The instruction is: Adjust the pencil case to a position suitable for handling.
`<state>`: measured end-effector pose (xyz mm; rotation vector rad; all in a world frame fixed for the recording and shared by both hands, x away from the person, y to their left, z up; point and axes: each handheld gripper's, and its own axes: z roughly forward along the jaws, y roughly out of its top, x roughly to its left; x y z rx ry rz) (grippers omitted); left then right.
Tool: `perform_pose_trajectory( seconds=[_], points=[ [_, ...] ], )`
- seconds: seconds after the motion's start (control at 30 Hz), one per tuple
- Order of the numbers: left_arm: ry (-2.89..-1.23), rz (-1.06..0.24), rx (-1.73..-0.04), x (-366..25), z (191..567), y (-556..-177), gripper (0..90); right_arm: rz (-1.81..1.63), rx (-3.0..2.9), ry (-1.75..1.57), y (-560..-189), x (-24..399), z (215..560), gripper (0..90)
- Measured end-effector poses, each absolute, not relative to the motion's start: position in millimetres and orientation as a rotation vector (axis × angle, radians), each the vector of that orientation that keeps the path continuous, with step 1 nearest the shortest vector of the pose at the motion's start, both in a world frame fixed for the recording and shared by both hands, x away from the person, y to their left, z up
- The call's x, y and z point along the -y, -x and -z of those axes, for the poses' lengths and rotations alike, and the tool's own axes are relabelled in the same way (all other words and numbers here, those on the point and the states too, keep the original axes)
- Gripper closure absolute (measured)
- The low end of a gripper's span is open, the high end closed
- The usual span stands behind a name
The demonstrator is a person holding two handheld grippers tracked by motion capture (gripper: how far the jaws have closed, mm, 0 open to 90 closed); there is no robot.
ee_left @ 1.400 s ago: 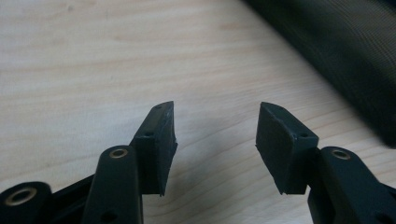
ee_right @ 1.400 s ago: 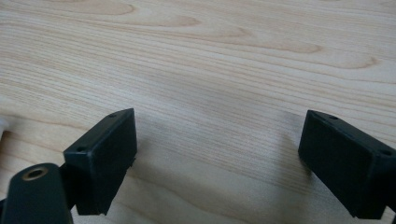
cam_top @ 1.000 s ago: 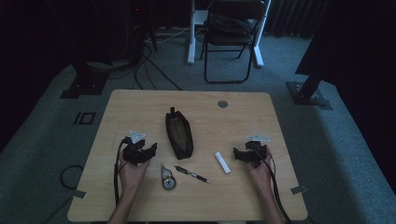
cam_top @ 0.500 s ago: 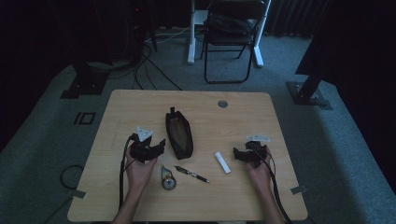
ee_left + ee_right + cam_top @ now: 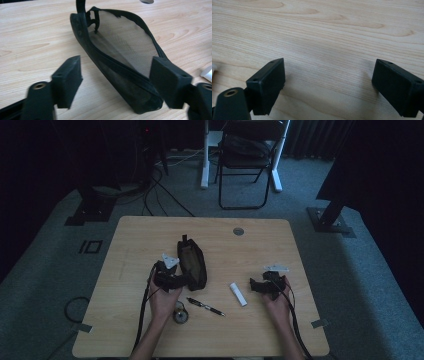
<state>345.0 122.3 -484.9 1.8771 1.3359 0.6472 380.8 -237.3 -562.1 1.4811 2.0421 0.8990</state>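
Note:
A black mesh pouch [image 5: 191, 260] lies unzipped near the table's middle, its long opening facing up [image 5: 120, 37]. My left gripper [image 5: 185, 281] is at the pouch's near end. Its jaws [image 5: 117, 68] have just been opening and stand wide, with the pouch's end between them and neither pad pressing on it. My right gripper [image 5: 255, 286] rests at the table's right, pointing left. It is open [image 5: 328, 77] over bare wood with nothing between its pads.
A white tube [image 5: 238, 293] lies just left of the right gripper, and its end [image 5: 213, 67] peeks in at that view's edge. A pen [image 5: 205, 306] and a small round object [image 5: 181, 315] lie near the front. A cable grommet [image 5: 238, 231] sits at the back of the table [image 5: 130, 235]. A folding chair [image 5: 247, 155] stands behind.
My left gripper has moved right, up to the pouch's near end, and its jaws have spread wider. The right gripper has stayed where it was.

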Motion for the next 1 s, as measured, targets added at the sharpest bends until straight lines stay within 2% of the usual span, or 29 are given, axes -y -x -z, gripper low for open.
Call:
perform_pose_trajectory(
  seconds=[0.3, 0.5, 0.7, 0.87, 1.0],
  points=[
    [-1.903, -0.617, -1.365, -107.1, 496.0, -351.1, 12.1, -0.899, -2.04, -1.483, -380.7, 237.1, 562.1, 11.4],
    [-1.918, -0.602, -1.387, -109.9, 504.6, -353.3, 13.7, -0.898, -2.04, -1.483, -380.7, 237.1, 562.1, 11.4],
    [-1.921, -0.56, -1.388, -121.9, 505.9, -353.5, 37.1, -0.899, -2.04, -1.483, -380.7, 237.0, 562.1, 11.4],
    [-1.922, -0.553, -1.399, -130.3, 504.4, -354.5, 51.8, -0.899, -2.04, -1.483, -380.7, 237.0, 562.1, 11.4],
    [-1.921, -0.566, -1.402, -134.7, 503.8, -356.0, 59.5, -0.899, -2.04, -1.483, -380.7, 237.0, 562.2, 11.4]
  ],
)
